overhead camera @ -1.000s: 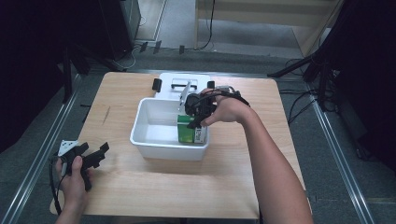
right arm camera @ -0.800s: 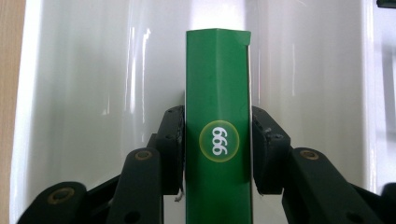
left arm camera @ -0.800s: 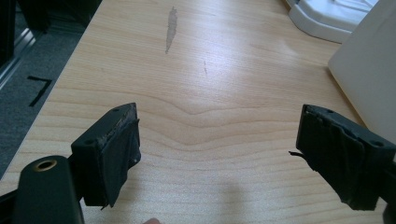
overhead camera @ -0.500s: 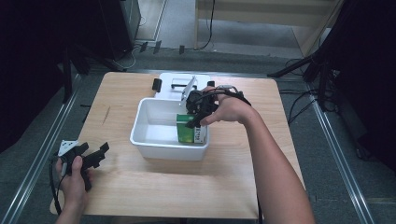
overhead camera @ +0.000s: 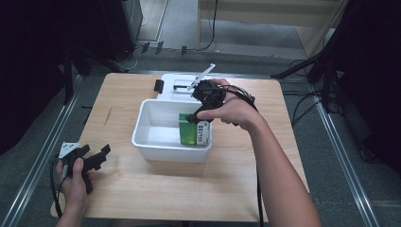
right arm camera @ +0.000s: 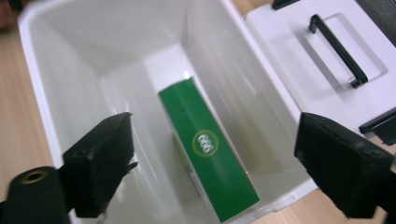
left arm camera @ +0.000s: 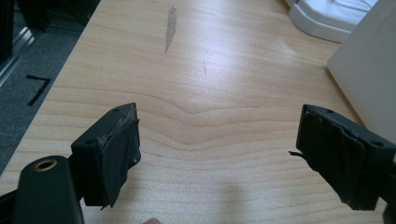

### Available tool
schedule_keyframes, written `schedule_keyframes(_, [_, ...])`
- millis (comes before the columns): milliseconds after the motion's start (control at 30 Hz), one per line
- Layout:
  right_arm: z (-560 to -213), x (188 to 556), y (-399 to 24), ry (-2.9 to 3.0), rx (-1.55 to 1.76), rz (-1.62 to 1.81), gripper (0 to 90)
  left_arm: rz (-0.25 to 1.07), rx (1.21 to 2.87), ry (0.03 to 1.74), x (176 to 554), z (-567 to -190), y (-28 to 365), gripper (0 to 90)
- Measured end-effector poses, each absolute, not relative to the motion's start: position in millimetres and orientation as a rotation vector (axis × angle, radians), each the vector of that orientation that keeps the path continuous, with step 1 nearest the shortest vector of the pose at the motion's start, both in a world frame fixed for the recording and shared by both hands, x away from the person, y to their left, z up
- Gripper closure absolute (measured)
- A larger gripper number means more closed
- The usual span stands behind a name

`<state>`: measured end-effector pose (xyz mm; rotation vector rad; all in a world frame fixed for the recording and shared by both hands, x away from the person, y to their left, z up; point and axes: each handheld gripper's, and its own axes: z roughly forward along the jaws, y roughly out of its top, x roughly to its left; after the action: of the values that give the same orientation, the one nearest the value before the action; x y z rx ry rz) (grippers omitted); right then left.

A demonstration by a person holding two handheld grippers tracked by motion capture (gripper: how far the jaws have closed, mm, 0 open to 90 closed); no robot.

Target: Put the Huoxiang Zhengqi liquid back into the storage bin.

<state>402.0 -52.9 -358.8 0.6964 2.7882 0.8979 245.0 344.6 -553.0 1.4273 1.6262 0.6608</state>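
A green and white carton [overhead camera: 194, 129] stands against the right wall inside the white bin [overhead camera: 146, 118]. My right gripper [overhead camera: 201, 111] hovers just over the carton's top, and its jaws have just been opening, with the pads off the box. In the right gripper view the jaws stand wide apart above the green carton [right arm camera: 210, 154], which lies loose in the white bin [right arm camera: 56, 79]. My left gripper [overhead camera: 92, 158] rests open near the table's front left corner. The left gripper view has its pads [left arm camera: 116, 149] spread over bare wood.
A white lid [overhead camera: 182, 84] with a black handle lies flat behind the bin, also seen as the white lid [right arm camera: 322, 56] in the right gripper view. A small black clip [overhead camera: 159, 85] sits at its left. The wooden table [overhead camera: 142, 189] ends close behind the left hand.
The right gripper let go of the carton, its jaws spread, and the hand rose a little above the bin. The carton stays against the bin's right wall. The left hand kept still.
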Motion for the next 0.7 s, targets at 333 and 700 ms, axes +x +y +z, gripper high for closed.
schedule_keyframes(333, [-360, 399, -84, 2.48, 0.962, 1.084, 0.0, 0.663, 1.433, 1.626, 245, -553, 345, 14.6])
schedule_keyframes(700, [-376, 392, -128, 2.225, 1.151, 1.129, 0.0, 0.662, 1.427, 1.629, 245, -553, 344, 14.6])
